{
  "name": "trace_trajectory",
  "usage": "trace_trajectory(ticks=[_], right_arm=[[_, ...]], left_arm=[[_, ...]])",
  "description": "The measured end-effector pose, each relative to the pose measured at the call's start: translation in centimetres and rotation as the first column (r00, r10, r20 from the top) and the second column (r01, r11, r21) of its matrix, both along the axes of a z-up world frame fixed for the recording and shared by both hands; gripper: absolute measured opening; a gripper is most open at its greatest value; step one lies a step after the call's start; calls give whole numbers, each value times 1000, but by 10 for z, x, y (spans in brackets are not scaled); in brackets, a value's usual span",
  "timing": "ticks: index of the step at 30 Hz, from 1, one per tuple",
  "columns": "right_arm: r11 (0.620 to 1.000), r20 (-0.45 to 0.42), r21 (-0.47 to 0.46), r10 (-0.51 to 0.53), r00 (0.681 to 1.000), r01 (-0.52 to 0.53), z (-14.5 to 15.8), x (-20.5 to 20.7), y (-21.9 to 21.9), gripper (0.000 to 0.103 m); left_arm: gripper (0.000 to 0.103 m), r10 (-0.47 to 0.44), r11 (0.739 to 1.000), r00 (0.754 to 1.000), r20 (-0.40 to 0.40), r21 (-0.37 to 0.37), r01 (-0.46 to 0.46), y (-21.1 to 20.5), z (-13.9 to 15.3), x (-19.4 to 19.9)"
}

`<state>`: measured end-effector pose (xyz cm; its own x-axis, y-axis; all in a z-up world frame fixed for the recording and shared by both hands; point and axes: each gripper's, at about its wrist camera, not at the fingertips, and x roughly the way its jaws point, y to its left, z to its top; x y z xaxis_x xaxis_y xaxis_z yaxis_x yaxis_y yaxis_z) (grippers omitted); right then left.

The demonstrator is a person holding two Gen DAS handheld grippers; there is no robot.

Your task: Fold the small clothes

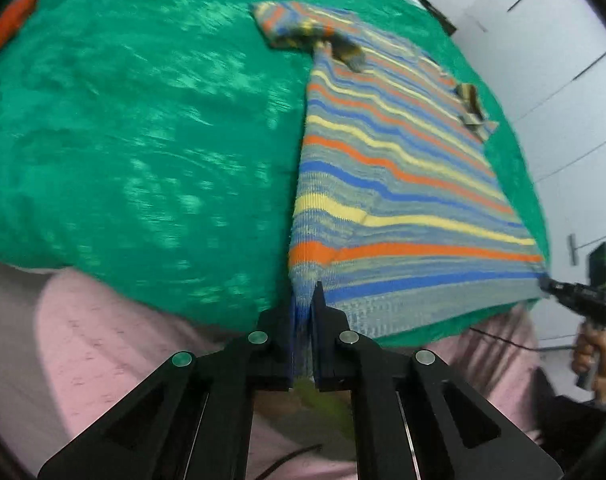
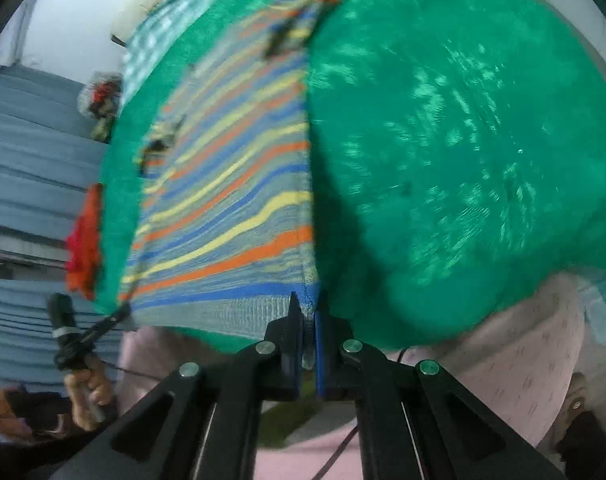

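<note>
A small knitted sweater [image 1: 391, 176] with orange, yellow and blue stripes lies flat on a green cover [image 1: 143, 140]. My left gripper [image 1: 303, 300] is shut on the sweater's near left hem corner. My right gripper [image 2: 309, 304] is shut on the near right hem corner of the sweater [image 2: 231, 200]. The right gripper also shows at the far right of the left wrist view [image 1: 551, 286], and the left gripper at the left of the right wrist view [image 2: 121, 314]. The hem is stretched between them near the cover's front edge. One sleeve [image 1: 287, 26] is folded at the far end.
The green cover [image 2: 443, 140] lies over a pink sheet [image 1: 103, 340] on a bed. An orange cloth [image 2: 85, 244] sits at the cover's left edge. White cabinet doors [image 1: 563, 80] stand to the right. Blue steps [image 2: 31, 140] are at the left.
</note>
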<state>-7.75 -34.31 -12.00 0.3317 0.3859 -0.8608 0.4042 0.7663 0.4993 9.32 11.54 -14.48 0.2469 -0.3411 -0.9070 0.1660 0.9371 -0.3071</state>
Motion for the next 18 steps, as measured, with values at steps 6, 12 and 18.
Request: trace_trajectory(ticks=[6, 12, 18], right_arm=[[994, -175, -99, 26, 984, -44, -51, -3, 19, 4], [990, -203, -132, 10, 979, -38, -63, -5, 21, 4], [986, -230, -147, 36, 973, -72, -67, -3, 24, 5]], left_arm=[[4, -42, 983, 989, -143, 171, 66, -37, -64, 2], [5, -10, 972, 987, -162, 229, 47, -49, -75, 7], [41, 17, 944, 985, -173, 328, 42, -48, -66, -5]])
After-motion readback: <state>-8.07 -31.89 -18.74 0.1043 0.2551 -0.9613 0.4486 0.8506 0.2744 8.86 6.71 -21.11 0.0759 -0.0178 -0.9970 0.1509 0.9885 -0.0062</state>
